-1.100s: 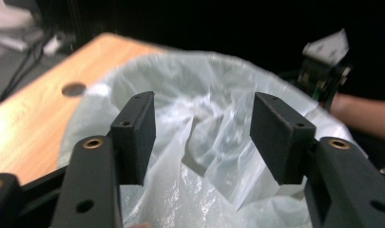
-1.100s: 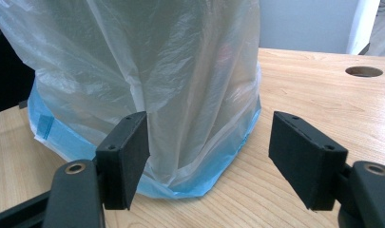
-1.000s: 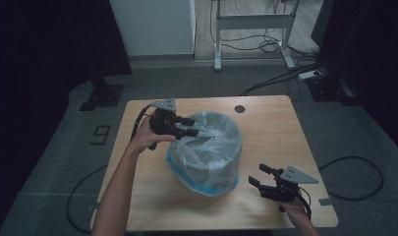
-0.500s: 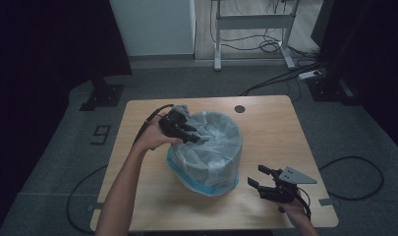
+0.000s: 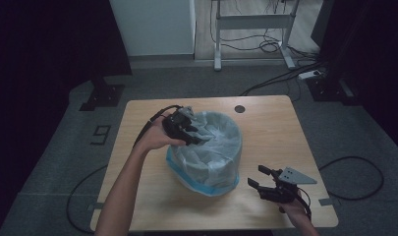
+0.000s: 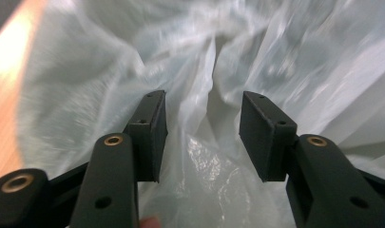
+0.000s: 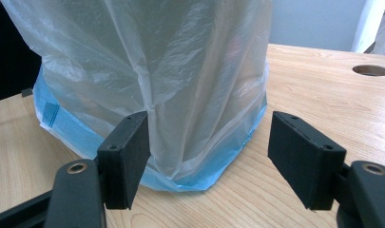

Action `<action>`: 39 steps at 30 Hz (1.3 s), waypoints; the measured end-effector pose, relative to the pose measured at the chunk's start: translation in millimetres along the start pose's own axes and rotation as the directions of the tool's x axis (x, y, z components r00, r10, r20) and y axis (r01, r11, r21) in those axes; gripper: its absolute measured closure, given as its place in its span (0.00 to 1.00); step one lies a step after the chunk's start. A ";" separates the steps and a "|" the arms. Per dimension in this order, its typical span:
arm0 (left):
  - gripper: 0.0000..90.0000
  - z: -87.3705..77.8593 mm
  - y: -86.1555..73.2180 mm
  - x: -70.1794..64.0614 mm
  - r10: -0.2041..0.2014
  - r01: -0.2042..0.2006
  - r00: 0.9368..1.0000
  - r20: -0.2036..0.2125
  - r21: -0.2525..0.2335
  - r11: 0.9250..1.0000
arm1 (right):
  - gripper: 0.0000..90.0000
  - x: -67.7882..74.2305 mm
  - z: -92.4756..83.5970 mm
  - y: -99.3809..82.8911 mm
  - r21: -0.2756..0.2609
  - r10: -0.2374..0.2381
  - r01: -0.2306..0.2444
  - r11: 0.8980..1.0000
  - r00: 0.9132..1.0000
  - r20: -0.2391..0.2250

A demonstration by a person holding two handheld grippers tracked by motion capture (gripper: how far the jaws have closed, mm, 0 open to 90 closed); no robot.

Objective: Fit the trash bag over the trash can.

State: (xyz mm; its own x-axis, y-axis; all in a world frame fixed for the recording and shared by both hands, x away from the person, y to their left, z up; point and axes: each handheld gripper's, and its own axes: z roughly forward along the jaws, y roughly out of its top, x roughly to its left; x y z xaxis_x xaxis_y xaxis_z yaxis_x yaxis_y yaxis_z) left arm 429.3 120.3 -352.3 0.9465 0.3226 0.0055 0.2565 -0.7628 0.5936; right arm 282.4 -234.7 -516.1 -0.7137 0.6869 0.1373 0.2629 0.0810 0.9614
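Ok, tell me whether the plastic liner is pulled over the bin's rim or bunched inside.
Pulled over: the plastic liner drapes down the outside of the blue bin, nearly to the table, leaving a blue strip at the base.

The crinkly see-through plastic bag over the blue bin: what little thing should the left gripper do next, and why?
Probably close on the plastic. The left gripper sits at the near rim of the thin translucent plastic bag lining the blue bin, its fingers apart with a loose fold between them, not pinched. The right gripper waits open on the light wooden table.
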 end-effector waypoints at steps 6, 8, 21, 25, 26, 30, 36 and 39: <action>0.53 -14.4 1.0 -1.6 -0.006 0.011 0.999 0.037 -0.144 0.989 | 0.33 -0.2 0.7 -0.2 0.003 0.005 -0.005 1.000 1.000 0.001; 0.52 -15.8 3.3 -3.0 0.001 0.007 0.999 0.049 -0.170 0.985 | 0.33 1.0 1.2 -0.1 0.005 0.000 0.000 1.000 1.000 -0.002; 0.50 -2.5 25.9 -14.4 0.044 -0.016 0.990 0.132 -0.204 0.979 | 0.33 0.4 -0.1 0.0 0.004 0.002 -0.002 1.000 1.000 0.002; 0.50 5.8 31.0 -19.5 0.065 -0.040 0.988 0.139 -0.176 0.984 | 0.33 0.6 0.0 0.0 0.005 0.001 -0.001 1.000 1.000 0.001; 0.50 7.4 32.1 -20.4 0.071 -0.047 0.988 0.139 -0.170 0.984 | 0.33 0.7 0.1 -0.1 0.006 0.002 -0.002 1.000 1.000 0.001; 0.51 13.2 36.2 -23.9 0.084 -0.064 0.987 0.138 -0.143 0.988 | 0.33 1.1 0.8 -0.4 0.008 0.000 0.000 1.000 1.000 -0.002; 0.52 23.3 42.9 -29.8 0.118 -0.106 0.982 0.146 -0.083 0.991 | 0.33 1.1 0.7 -0.5 0.009 0.000 0.000 1.000 1.000 -0.002; 0.53 29.2 44.4 -32.4 0.124 -0.118 0.981 0.150 -0.049 0.992 | 0.33 0.9 0.2 -0.4 0.008 0.000 0.000 1.000 1.000 -0.002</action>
State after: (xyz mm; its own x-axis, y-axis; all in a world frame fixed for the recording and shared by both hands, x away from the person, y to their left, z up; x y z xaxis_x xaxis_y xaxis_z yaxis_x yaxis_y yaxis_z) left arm 415.7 59.5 -349.6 0.9896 0.1377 -0.0422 0.1336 -0.7673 0.6272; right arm 281.9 -234.0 -516.4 -0.7147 0.6857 0.1378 0.2681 0.0867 0.9595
